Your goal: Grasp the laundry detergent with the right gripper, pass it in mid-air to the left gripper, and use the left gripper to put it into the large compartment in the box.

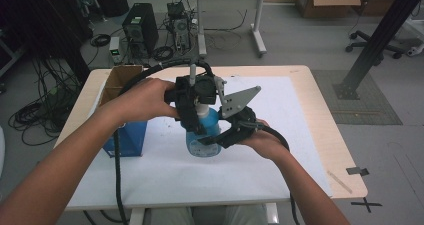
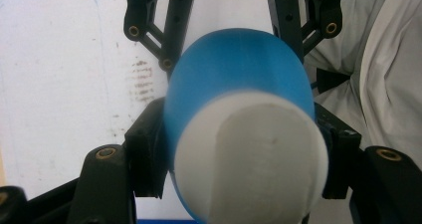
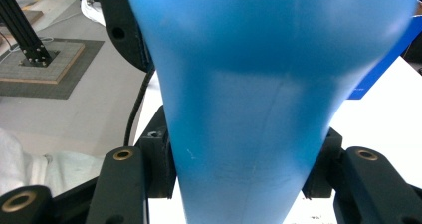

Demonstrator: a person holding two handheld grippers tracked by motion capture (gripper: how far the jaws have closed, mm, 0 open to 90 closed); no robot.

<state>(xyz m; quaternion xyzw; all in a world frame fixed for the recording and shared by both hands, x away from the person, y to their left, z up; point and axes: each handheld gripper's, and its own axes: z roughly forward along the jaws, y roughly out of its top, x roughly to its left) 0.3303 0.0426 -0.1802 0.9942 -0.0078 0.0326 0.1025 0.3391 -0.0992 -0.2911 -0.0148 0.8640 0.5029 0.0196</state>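
Both tongs clamped on blue bottle (image 1: 204,135)

Blue bottle (image 1: 205,135): translucent blue plastic, white cap on top, body widening toward base. Upright near middle of tabletop (image 1: 300,135), over white sheet (image 1: 280,115); cannot tell if base touches sheet. Left tool (image 1: 192,116) closed on upper part near white cap (image 2: 249,159), one jaw at each side. Right tool (image 1: 220,139) closed on lower blue body (image 3: 259,109), jaws pressing both sides. Just right of blue cardboard box (image 1: 122,112).
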